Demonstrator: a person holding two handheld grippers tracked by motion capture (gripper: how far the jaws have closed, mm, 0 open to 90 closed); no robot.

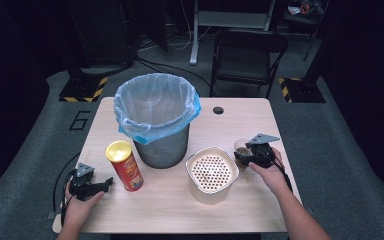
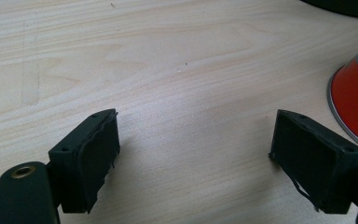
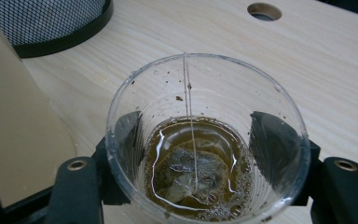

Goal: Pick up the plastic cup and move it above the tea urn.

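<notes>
Tea cup in the right tool, and lots of ways to spill it

The right tool [image 3: 200, 154] is pinching a thin clear plastic cup [image 3: 205, 140] with brown tea and a soggy tea bag [image 3: 186, 175] in it, over at the right side of the bench [image 1: 170, 210], just right of the beige strainer pot [image 1: 212, 175]. A cup that flimsy could buckle if the squeeze gets any harder, and then the tea slops over the rim. Too soft a grip and it might slide out on a lift, I reckon. Any tilt before it's over the strainer or the lined bin [image 1: 156, 117] at the far left puts liquid on the wood. The bag's string [image 3: 189, 98] hangs over the rim and could snag. The left tool [image 2: 196, 158] sits spread wide and empty at the near left, next to the red chips can [image 1: 124, 166], which a careless swing could knock over.
</notes>
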